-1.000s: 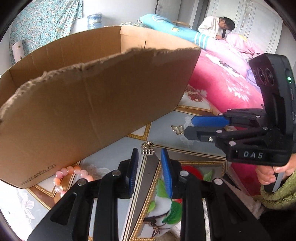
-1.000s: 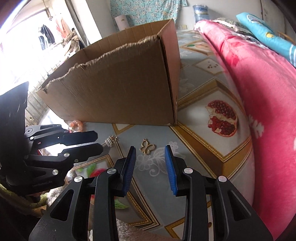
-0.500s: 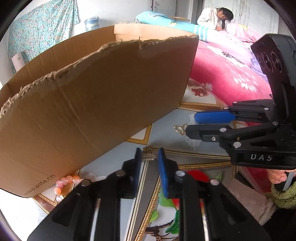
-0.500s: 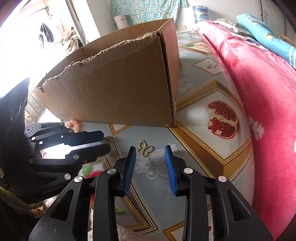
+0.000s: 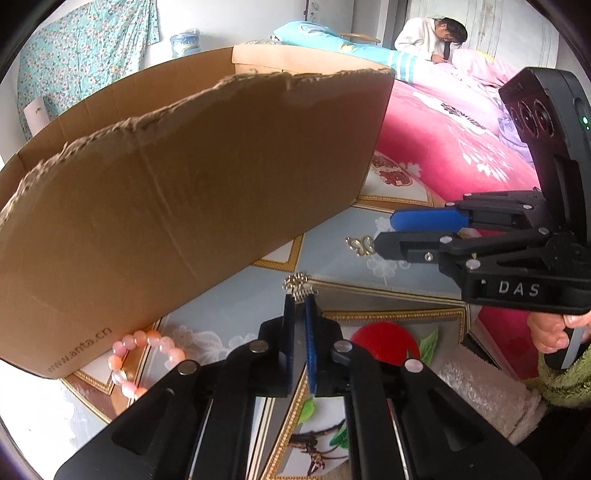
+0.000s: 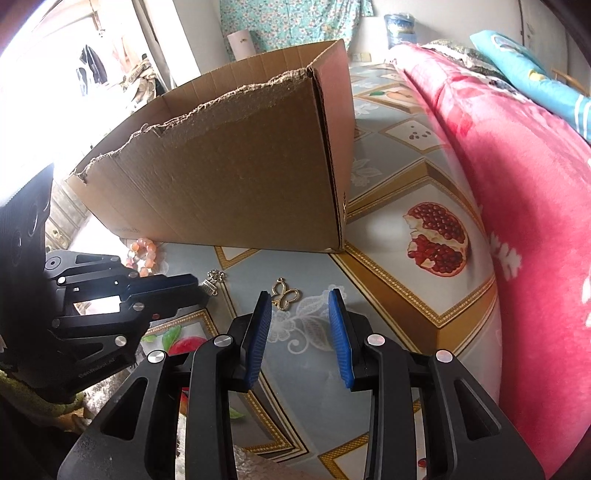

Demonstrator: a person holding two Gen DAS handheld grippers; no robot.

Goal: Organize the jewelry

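Observation:
My left gripper (image 5: 300,300) is shut on a small silver hair clip (image 5: 299,285), pinched at its near end just above the patterned table; it shows beside the left fingertips in the right wrist view (image 6: 213,281). A gold butterfly pendant (image 6: 285,294) lies flat on the table. My right gripper (image 6: 300,298) is open and empty, its blue pads on either side of the pendant's near edge, slightly above it. The pendant also shows in the left wrist view (image 5: 360,244). A pink bead bracelet (image 5: 138,358) lies at the foot of the open cardboard box (image 5: 184,206).
The box (image 6: 240,184) stands just behind the jewelry with a torn top edge. A pink flowered blanket (image 6: 524,184) bounds the right side. A person (image 5: 430,35) sits far back on the bed. A fluffy mat (image 5: 480,391) lies at the table's near edge.
My left gripper moved forward and closed on the silver hair clip. My right gripper stayed open and edged toward the gold pendant.

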